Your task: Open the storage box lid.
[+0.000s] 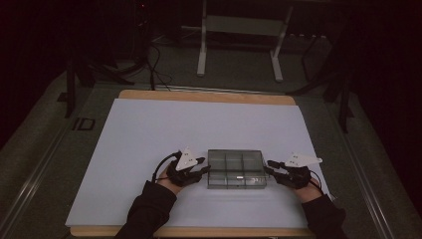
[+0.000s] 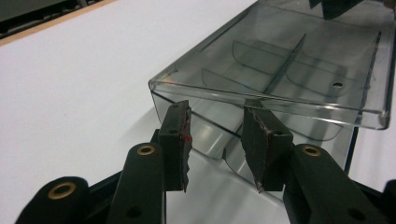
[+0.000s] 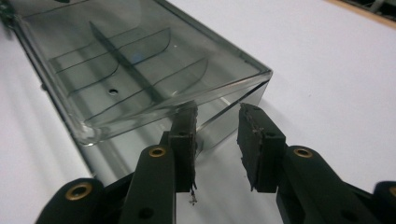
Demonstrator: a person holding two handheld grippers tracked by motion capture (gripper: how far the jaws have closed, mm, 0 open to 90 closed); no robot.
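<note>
A smoky clear plastic box (image 1: 235, 168) with a closed lid and inner dividers lies on the white sheet near the table's front. My left gripper (image 1: 203, 165) is at the box's left end and my right gripper (image 1: 271, 167) is at its right end. In the left gripper view the box (image 2: 289, 65) stands just beyond the gripper (image 2: 217, 149), whose jaws are apart with their tips at the end wall. The right gripper view has the box (image 3: 116, 60) likewise in front of the gripper (image 3: 217, 144), open, tips at the near corner. Neither clamps anything.
The white sheet (image 1: 149, 134) covers most of the wooden table (image 1: 209, 95). Behind the table a metal stand (image 1: 201, 55) and cables (image 1: 154, 69) rest on the dark floor. Bare sheet lies to the left, right and far side of the box.
</note>
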